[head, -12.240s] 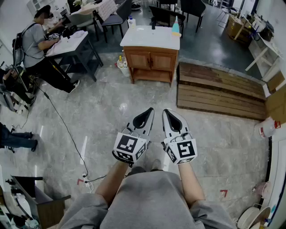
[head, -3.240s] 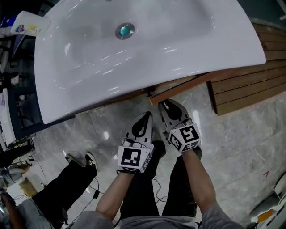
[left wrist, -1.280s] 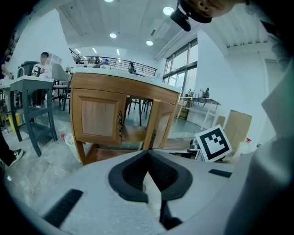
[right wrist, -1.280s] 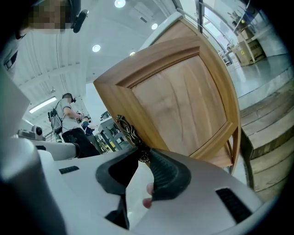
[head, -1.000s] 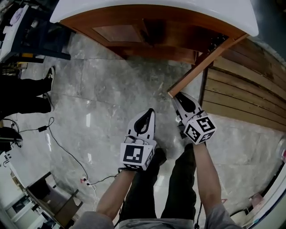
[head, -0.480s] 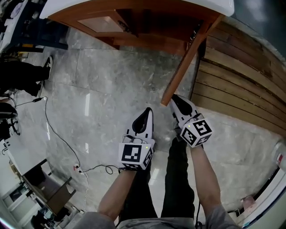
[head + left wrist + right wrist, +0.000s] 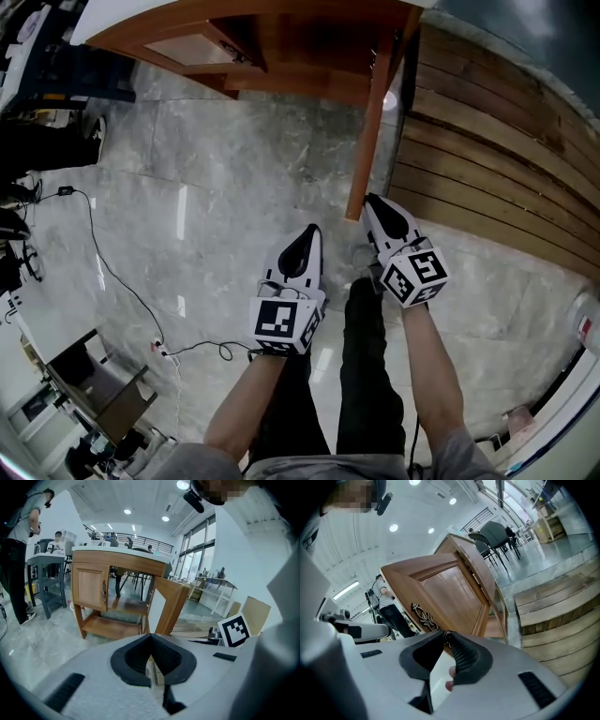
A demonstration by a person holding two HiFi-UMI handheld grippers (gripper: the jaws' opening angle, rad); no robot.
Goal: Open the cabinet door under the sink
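The wooden cabinet [image 7: 281,37] under the white sink stands at the top of the head view. Its right door [image 7: 370,122] is swung far out and shows edge-on from above. My right gripper [image 7: 375,208] is at the door's free edge, shut on the dark knob [image 7: 446,637] below the ornate metal handle plate [image 7: 423,615]. The left door [image 7: 89,590] is closed. My left gripper [image 7: 309,234] hangs beside the right one, apart from the cabinet, shut with nothing in it. In the left gripper view the open door [image 7: 176,604] stands just ahead.
A slatted wooden platform [image 7: 497,141] lies on the floor right of the cabinet. A black cable [image 7: 112,281] runs over the marble floor at left. A person [image 7: 16,559] stands by a grey table [image 7: 44,569] to the left. The cabinet has a lower shelf [image 7: 112,626].
The right door has swung further out from the cabinet, and my right gripper has drawn back toward me with it. The left gripper has barely moved.
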